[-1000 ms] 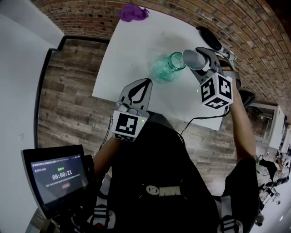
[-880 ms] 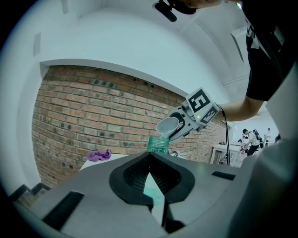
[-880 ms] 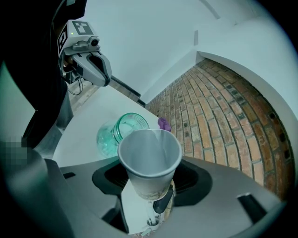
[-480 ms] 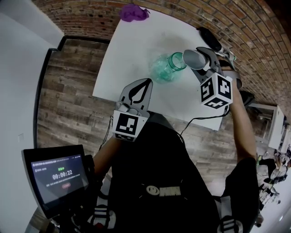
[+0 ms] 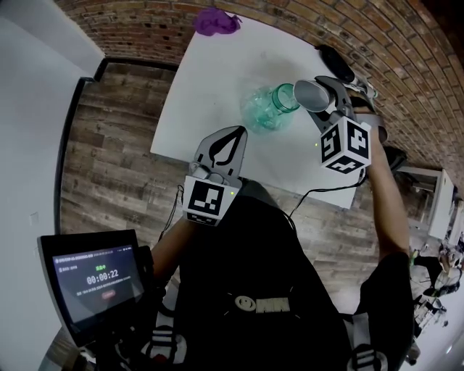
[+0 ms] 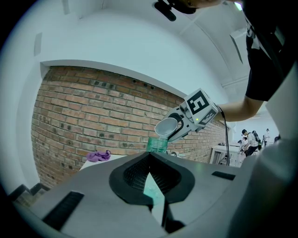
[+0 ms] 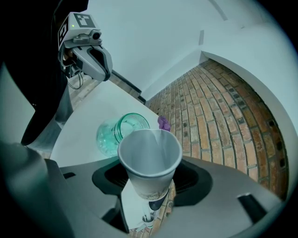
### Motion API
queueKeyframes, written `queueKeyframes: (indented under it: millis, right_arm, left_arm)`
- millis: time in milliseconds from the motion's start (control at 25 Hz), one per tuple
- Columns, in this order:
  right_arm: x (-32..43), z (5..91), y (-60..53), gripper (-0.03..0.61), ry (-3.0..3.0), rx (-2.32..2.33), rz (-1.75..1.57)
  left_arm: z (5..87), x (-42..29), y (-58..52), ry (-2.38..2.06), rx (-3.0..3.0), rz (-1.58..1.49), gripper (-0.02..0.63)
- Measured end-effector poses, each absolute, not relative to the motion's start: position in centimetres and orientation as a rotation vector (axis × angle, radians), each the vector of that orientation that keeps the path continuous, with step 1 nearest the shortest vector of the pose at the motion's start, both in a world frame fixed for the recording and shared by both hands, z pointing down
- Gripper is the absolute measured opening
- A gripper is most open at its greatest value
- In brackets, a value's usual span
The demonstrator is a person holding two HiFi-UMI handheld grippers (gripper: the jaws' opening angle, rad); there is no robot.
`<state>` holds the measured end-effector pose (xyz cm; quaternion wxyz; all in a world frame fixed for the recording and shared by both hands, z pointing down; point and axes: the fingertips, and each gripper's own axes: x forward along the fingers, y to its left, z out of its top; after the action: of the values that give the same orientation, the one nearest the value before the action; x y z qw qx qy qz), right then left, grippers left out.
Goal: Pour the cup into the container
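1. Cup (image 7: 149, 158) in the grip of the right gripper (image 7: 150, 193): the jaws are clamped on the cup's lower part, near its base, and the wide mouth juts out past the jaw tips.
2. Seen from the left gripper view, the cup (image 6: 166, 126) is tipped over. Its long axis leans steeply and its open mouth faces down toward the container (image 6: 157, 144), with the rim just above the neck.
3. White paper forms the cup's smooth, tapered cone, with a rolled rim and a faint printed band near the bottom. The inside looks plain and pale.
4. Just beyond the cup stands the container (image 7: 116, 135), a clear, teal-tinted glass jar with a rounded body and a ribbed screw neck. It stands upright on the table (image 5: 217, 80), its mouth open.
5. From overhead, the cup (image 5: 310, 93) and the right gripper (image 5: 324, 98) hang at the jar's (image 5: 267, 109) right. The left gripper (image 5: 237, 135) hovers over the table's near edge, its grey jaws tapered to a point, tips together and nothing between them.
6. The tabletop is flat, white and matte.
7. A crumpled purple cloth (image 5: 215, 20) lies at the table's far edge, well apart from the jar.
8. Behind it rises a rough red brick wall (image 5: 130, 29).
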<state>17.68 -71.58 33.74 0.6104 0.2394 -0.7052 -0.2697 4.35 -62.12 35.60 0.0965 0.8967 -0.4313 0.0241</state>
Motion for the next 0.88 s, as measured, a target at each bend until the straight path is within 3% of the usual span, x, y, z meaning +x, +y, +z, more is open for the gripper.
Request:
queueKeyframes:
  millis: [880]
  right_arm:
    - [17.60,33.59,-71.62,0.261,-1.562,0.533,-0.671]
  left_arm:
    - [35.18,4.48,-62.08,-1.274,2.664,0.055,0.002]
